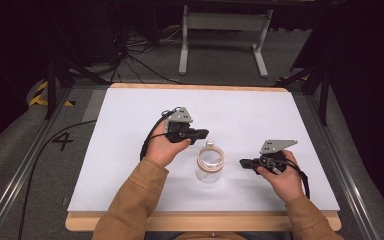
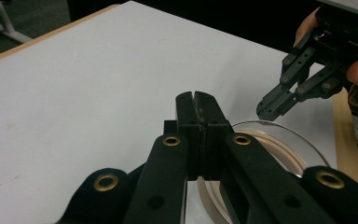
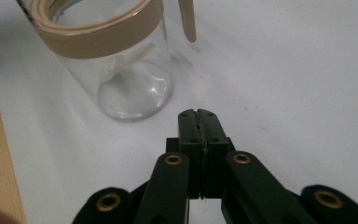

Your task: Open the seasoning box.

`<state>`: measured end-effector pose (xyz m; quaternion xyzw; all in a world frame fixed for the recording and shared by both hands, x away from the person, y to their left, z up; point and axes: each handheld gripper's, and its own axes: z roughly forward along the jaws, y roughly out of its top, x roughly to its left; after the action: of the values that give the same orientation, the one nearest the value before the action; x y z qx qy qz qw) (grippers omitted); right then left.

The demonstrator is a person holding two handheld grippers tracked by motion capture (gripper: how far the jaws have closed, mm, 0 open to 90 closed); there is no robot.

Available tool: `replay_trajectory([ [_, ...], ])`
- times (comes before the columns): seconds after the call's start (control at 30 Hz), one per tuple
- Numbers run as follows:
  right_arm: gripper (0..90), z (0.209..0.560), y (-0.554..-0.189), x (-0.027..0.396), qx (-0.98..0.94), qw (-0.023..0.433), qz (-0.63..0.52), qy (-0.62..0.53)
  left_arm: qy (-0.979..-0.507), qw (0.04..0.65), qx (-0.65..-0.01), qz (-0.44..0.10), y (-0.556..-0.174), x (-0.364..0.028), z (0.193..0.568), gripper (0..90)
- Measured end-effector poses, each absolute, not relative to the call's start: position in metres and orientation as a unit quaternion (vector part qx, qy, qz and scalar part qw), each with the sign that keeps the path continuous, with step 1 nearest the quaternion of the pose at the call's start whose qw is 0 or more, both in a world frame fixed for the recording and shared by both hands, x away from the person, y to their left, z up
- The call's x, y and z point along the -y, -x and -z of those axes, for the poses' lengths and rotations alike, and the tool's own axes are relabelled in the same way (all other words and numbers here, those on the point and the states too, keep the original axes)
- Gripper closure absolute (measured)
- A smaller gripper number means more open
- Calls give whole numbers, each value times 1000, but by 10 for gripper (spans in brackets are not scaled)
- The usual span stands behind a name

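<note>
Beside the table (image 1: 130, 100), floor marking (image 1: 63, 141) reads "4"

Left hand (image 1: 166, 146): enters from the bottom edge in a tan sleeve; wrapped around its gripper's body
Left gripper (image 1: 203, 133): jaws pressed flat together, nothing between them; points toward the right side of the high view; grey plate on top
Right hand (image 1: 282, 177): enters from the lower right; tan sleeve; fingers curled over the gripper's body
Right gripper (image 1: 243, 162): jaws closed tight and empty; points left toward the other gripper; well apart from it
</note>
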<state>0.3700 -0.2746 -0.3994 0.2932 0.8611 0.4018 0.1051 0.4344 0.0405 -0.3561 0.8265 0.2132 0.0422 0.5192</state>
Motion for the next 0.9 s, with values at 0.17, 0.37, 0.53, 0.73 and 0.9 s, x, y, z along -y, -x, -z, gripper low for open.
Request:
replay_trajectory([
  [0.17, 900, 402, -367, 278, -862, 104, -399, -296, -827, 519, -214, -25, -440, -35, 359, 878],
  [0.37, 900, 404, -362, 280, -862, 104, -397, -297, -826, 521, -216, -7, -446, -31, 364, 886],
  [0.53, 900, 404, -360, 282, -861, 104, -397, -299, -829, 517, -213, 2, -449, -29, 366, 889],
  [0.73, 900, 406, -359, 281, -863, 102, -396, -297, -838, 501, -216, 5, -450, -28, 369, 891],
  [0.9, 900, 404, -358, 278, -864, 103, -398, -291, -836, 502, -219, 6, -450, -27, 370, 890],
])
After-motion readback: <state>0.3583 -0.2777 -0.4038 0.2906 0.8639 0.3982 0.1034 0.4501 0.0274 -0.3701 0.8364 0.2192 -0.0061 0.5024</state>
